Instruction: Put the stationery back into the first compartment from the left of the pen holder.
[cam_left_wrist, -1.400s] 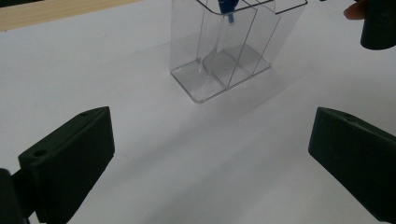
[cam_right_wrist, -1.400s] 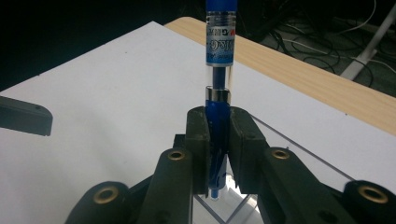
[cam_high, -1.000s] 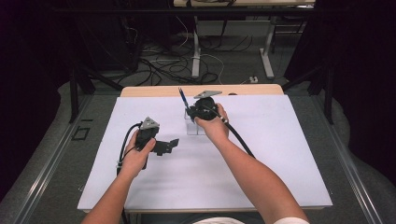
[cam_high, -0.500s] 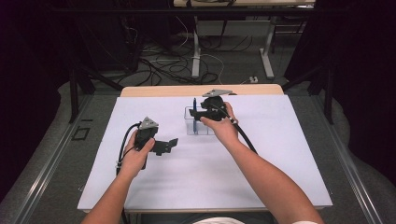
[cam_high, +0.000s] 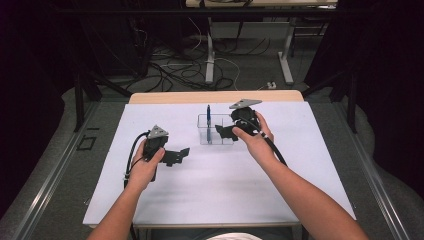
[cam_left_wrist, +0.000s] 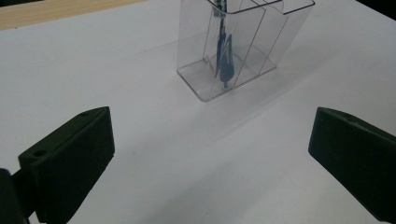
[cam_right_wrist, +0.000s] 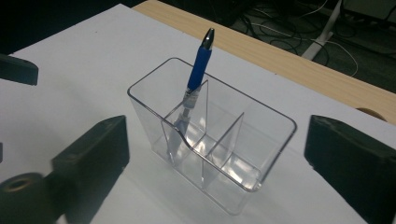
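Clear ribbed-plastic organizer (cam_right_wrist: 219, 154) (blue pen (cam_right_wrist: 200, 59))

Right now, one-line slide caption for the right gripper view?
Blue pen stands tilted in an end compartment of the clear organizer; the open right tool, jaws just opened, faces it with nothing gripped.

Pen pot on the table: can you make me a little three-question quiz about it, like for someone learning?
1. True or false: the blue pen stands inside the clear pot.
2. Which compartment holds the pen: an end one or the middle one?
3. Is the right gripper A) shut on the pen, B) open beside the pot, or C) lying flat on the white table?

Key
1. True; it leans a little.
2. An end one.
3. B; its jaws have just been opening, with no pen between them.
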